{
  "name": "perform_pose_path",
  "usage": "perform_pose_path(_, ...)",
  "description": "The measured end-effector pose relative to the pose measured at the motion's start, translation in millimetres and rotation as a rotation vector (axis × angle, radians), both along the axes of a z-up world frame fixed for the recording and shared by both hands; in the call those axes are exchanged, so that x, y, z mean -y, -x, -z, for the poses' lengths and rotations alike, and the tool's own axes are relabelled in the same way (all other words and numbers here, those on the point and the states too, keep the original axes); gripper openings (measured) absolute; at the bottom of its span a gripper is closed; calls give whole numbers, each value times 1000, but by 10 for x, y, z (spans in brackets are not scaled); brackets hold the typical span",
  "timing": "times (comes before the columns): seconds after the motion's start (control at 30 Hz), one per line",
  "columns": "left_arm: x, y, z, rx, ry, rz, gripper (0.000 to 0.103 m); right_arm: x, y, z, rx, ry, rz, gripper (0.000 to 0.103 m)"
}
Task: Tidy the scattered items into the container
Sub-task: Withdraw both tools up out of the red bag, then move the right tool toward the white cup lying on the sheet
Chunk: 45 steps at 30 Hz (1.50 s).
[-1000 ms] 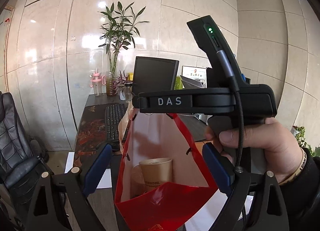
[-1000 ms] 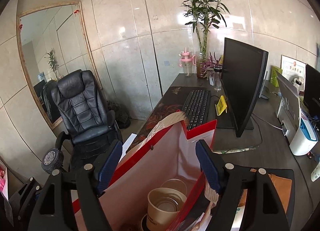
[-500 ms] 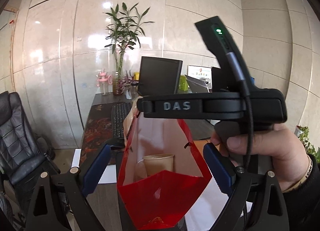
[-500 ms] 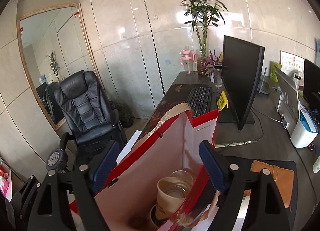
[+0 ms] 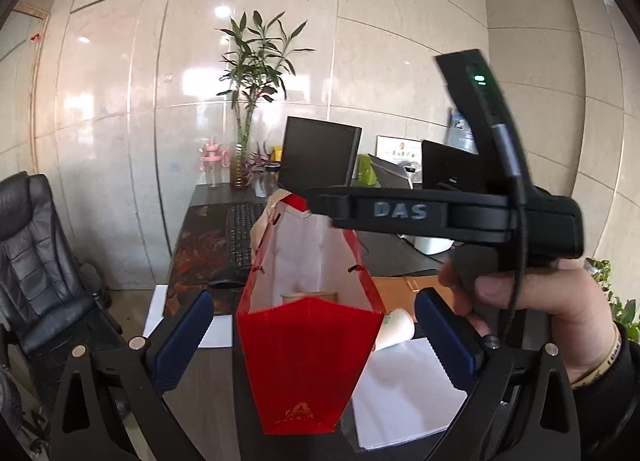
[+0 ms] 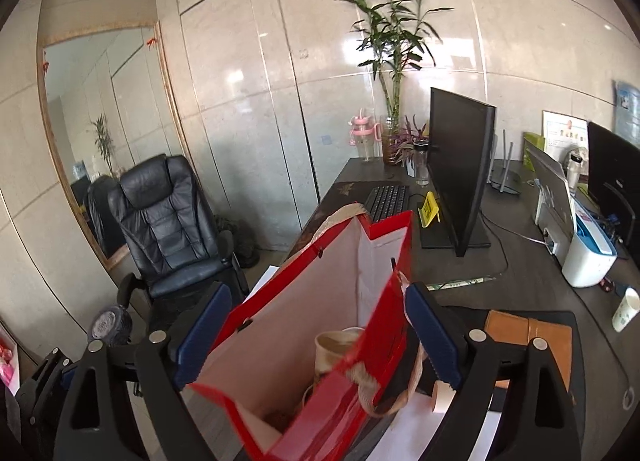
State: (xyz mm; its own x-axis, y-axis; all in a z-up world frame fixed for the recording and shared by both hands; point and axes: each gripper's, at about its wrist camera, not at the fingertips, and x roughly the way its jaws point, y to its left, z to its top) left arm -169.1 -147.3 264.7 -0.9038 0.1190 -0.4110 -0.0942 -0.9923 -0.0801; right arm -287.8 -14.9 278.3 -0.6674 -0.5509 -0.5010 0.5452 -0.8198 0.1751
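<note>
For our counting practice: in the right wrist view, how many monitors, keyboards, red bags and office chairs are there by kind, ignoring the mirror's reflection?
Monitors: 2
Keyboard: 1
Red bag: 1
Office chair: 1
Total: 5

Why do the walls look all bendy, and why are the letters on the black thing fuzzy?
Both wrist views use fisheye lenses, so the straight wall panels curve. In the left wrist view the right gripper shows motion blur, smearing its DAS letters. In the right wrist view window glare shines on the wall.
</note>
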Motion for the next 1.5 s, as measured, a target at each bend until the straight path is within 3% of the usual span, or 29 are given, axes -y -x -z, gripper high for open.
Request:
perform_pose_path(0.23,-104,-212,50,7,28,14,103,-204,-393,23,-24,19,10,94)
perform_pose_path(0.47,-145,-614,296,34,20,16,103,-457,-931,223,-44,39,8,94)
perform_pose_path(0.57,-146,-848,507,53,32,3,103,-599,-1170,418,-34,19,6,94)
perform_pose_path(0.73,-135,-1082,906,116,-17,-14,103,-829,-1418,839,22,-11,12,94)
perform_pose_path(1.23,-542,-1275,2249,284,-34,1,103,-1298,-1917,2017,153,-33,131,94)
perform_pose_path(1.5,-655,-1361,2644,329,-8,16,103,-1348,-2111,2417,176,-57,161,94)
